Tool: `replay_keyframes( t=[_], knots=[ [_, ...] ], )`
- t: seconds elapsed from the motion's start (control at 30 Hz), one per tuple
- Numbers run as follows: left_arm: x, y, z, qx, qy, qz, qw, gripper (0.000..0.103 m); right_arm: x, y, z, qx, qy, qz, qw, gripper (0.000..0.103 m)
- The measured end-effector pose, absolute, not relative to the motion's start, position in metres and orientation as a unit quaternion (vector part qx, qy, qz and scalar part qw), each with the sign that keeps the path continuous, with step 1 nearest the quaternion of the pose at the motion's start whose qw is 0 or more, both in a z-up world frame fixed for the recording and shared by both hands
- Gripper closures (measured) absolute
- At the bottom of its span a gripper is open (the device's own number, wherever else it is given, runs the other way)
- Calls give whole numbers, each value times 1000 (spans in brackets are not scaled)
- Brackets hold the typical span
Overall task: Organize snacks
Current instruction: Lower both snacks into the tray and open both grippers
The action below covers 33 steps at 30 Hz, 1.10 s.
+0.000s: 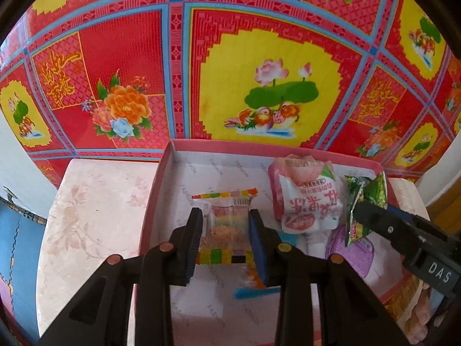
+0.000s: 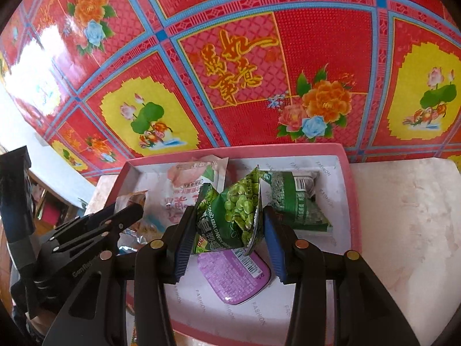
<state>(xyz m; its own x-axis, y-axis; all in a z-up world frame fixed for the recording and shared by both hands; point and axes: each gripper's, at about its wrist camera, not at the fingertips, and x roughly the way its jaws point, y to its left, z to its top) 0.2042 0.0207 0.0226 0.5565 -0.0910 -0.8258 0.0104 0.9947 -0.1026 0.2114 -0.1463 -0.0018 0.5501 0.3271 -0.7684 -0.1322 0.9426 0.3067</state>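
Several snacks already inside shallow pink cardboard box [image 2: 353, 190]; your left gripper [image 1: 225, 230] pinching rainbow-edged clear cracker packet [image 1: 226, 225], right gripper [image 2: 227, 232] pinching green pea bag [image 2: 233, 216] above box, both unplaced.

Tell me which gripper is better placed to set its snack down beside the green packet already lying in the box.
Right. The right gripper holds the green pea packet just left of the lying green packet; the left gripper holds the rainbow-edged packet at the pink box's opposite side.
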Motion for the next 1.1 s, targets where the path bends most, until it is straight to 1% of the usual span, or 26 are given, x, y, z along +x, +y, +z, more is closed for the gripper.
replay_keyframes(
  t=[0.27,0.33,0.5,0.63,1.1],
  knots=[
    [212,19,17,-44,478,-23,877,69,219,-149,-4,118,461,132,869,55],
    [213,17,17,-42,481,-24,876,65,219,-148,-5,118,461,134,869,55],
    [203,11,25,-33,479,-24,877,60,216,-150,-4,129,464,138,866,54],
    [198,7,31,-28,476,-25,879,56,209,-155,1,132,454,140,870,48],
    [166,-2,57,-29,465,-34,884,55,176,-171,18,122,444,137,877,48]
  ],
)
